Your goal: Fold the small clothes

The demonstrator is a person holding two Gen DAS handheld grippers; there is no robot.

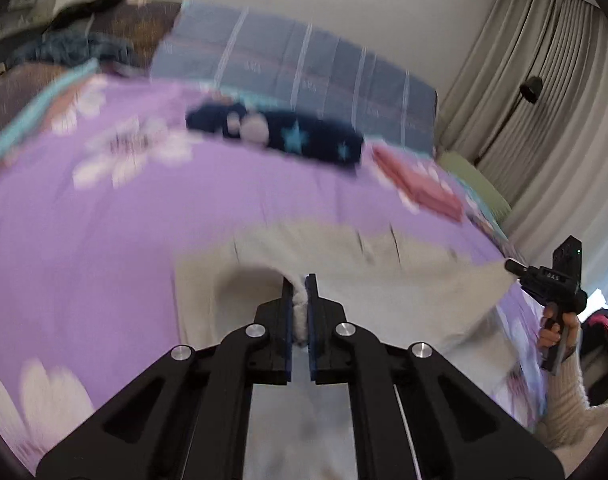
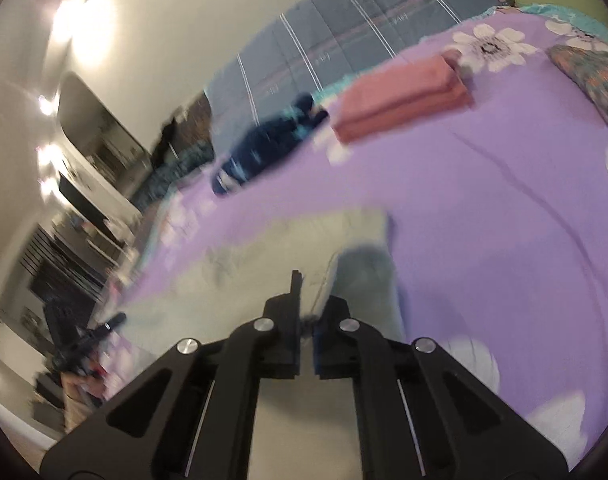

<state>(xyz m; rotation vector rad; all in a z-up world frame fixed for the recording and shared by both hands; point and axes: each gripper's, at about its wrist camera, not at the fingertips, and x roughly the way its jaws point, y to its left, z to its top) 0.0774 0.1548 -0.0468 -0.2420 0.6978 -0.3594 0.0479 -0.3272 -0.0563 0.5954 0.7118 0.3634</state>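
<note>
A pale grey-beige garment point(image 1: 383, 272) lies spread on the purple flowered bedspread point(image 1: 104, 220). My left gripper point(image 1: 300, 292) is shut on a bunched edge of this garment, with white fabric squeezed between its pads. My right gripper point(image 2: 307, 304) is shut on another edge of the same garment point(image 2: 264, 264), whose cloth runs up between the fingers. The right gripper also shows at the right of the left wrist view point(image 1: 515, 267), at the garment's far corner. Both views are blurred by motion.
A dark navy garment with teal stars point(image 1: 280, 136) and a folded pink garment point(image 1: 419, 188) lie farther up the bed. A blue striped quilt point(image 1: 304, 68) is at the head. Curtains point(image 1: 535, 80) hang at the right. Shelving point(image 2: 84, 168) stands at the left.
</note>
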